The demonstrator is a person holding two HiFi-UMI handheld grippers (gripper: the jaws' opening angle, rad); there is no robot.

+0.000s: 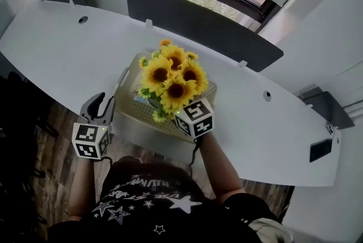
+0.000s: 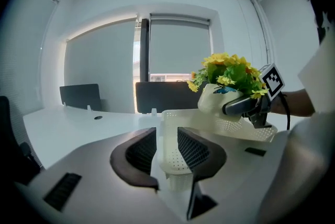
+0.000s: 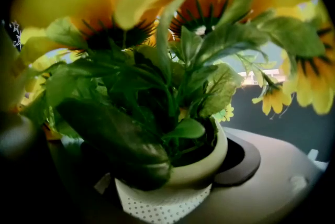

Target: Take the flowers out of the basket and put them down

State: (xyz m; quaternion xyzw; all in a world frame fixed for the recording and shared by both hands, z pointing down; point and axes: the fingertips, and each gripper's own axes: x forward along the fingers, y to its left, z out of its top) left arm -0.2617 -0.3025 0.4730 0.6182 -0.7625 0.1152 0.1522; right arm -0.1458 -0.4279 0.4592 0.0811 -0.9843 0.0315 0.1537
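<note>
Lift in progress, by the look of it: on the white table, the perforated basket is straddled at 8 o'clock by the left gripper, jaws spread and not pinching, while the right gripper, in from 5 o'clock, is clamped across the rim of the sunflower pot, not yet clear of the basket. Next move, likely: raise the pot over the basket wall and land it upright on bare tabletop. One right jaw blurs into the leaves; the pot's base is hidden.

place: office | evidence: long white desk with cable holes; dark divider screens; wide window
</note>
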